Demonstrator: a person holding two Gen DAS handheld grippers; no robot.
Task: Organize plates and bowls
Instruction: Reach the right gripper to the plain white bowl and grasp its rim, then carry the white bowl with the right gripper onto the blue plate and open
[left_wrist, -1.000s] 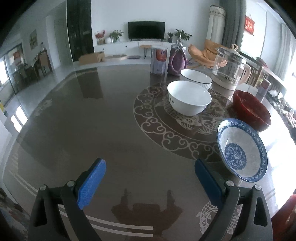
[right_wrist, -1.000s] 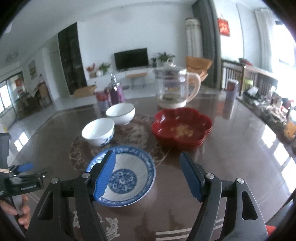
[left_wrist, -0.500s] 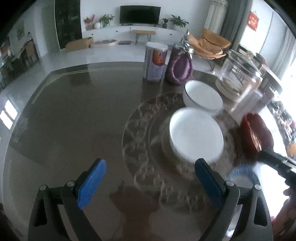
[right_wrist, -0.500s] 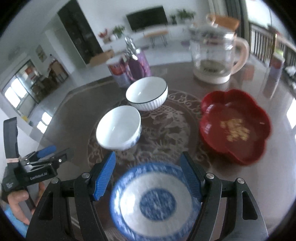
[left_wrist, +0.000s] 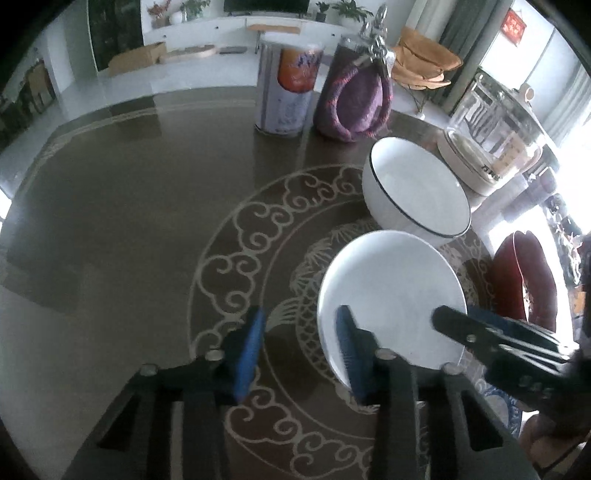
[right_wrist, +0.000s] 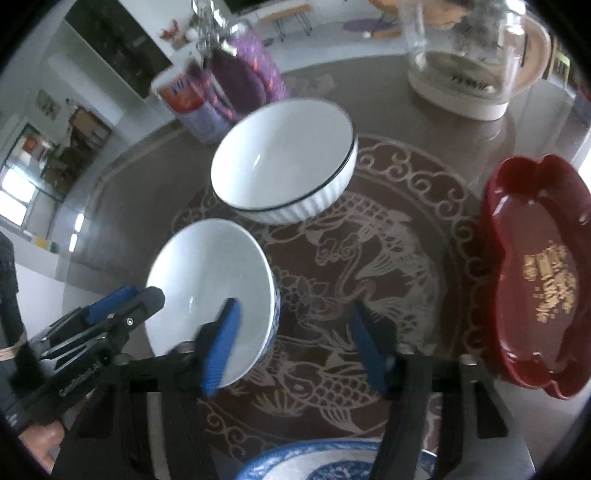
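Observation:
A plain white bowl (left_wrist: 391, 291) (right_wrist: 207, 288) stands on the dark patterned table. My left gripper (left_wrist: 299, 350) is open, its jaws astride the bowl's near-left rim; it also shows in the right wrist view (right_wrist: 122, 306). My right gripper (right_wrist: 291, 343) is open, its left finger over the same bowl's right rim; it shows in the left wrist view (left_wrist: 480, 332). A ribbed white bowl with a black rim (left_wrist: 417, 192) (right_wrist: 284, 162) stands behind. A red flower-shaped dish (right_wrist: 535, 273) (left_wrist: 524, 277) lies to the right. A blue-patterned plate (right_wrist: 325, 461) lies under my right gripper.
A glass kettle on a white base (right_wrist: 469, 62) (left_wrist: 491, 140) stands at the back right. A printed can (left_wrist: 288, 85) and a purple knitted bottle holder (left_wrist: 354, 96) stand at the back. The table's left half (left_wrist: 110, 206) is bare.
Both grippers have moved forward and down to the plain white bowl. The left jaws have narrowed around its rim. The blue plate has slid beneath the right gripper's view.

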